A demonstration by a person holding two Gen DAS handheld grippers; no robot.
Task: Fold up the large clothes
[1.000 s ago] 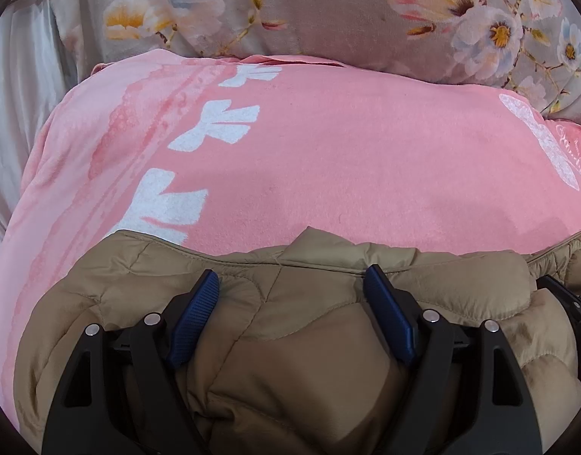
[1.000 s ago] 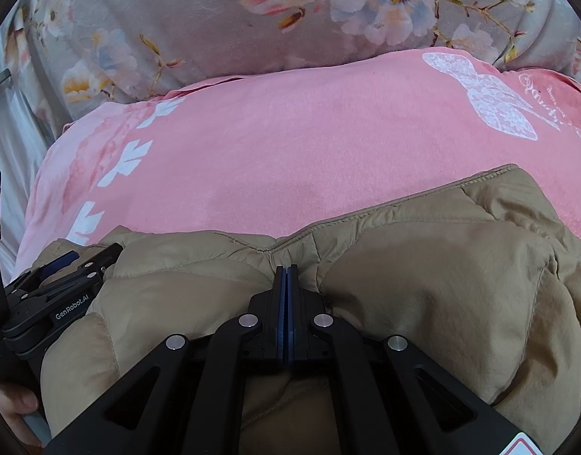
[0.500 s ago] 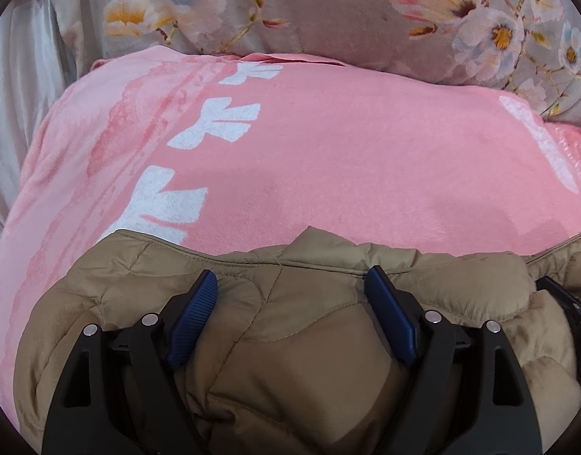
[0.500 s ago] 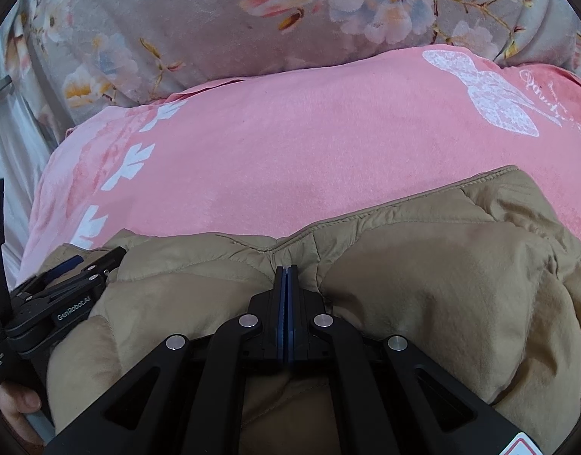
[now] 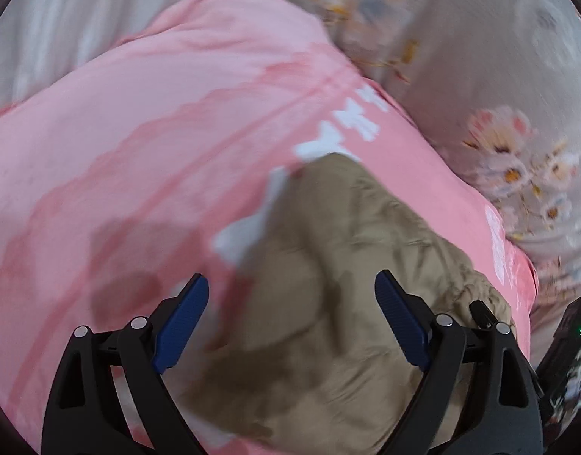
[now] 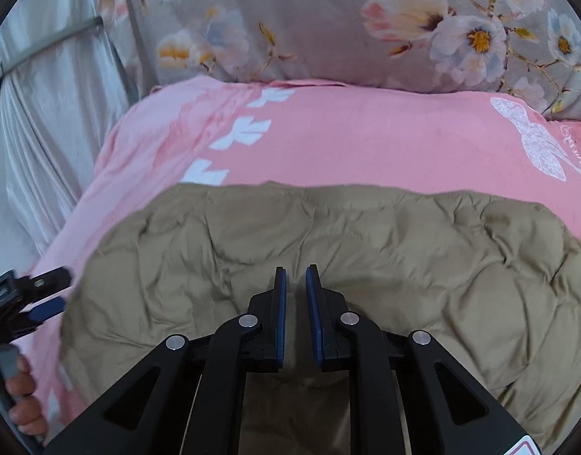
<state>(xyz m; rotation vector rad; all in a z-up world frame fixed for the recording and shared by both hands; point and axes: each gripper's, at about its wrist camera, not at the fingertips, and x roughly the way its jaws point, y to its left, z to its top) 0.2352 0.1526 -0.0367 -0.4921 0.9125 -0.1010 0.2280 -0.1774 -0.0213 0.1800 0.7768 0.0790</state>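
- Both grippers are off the tan quilted jacket (image 6: 328, 250) since the earlier frames; it now lies spread flat on the pink blanket (image 6: 366, 140) instead of bunched up at the fingers.
- Left gripper (image 5: 292, 316) view is rolled and motion-blurred, now over the jacket's edge where tan meets pink.
- Left jaws have just been opening, stand wide apart; jacket lies below between the blue pads (image 5: 182, 322), not pinched.
- Right gripper (image 6: 296, 295) points down at the jacket's near middle, pulled back from the cloth.
- Right jaws have just been opening from fully together; now a narrow gap, nothing between them, pads clear of fabric.
- Person's hand (image 6: 21, 398) grips the left tool's handle at the right view's far left edge.
- Floral bedding (image 6: 328, 30) behind the blanket, grey curtain (image 6: 51, 113) at left.
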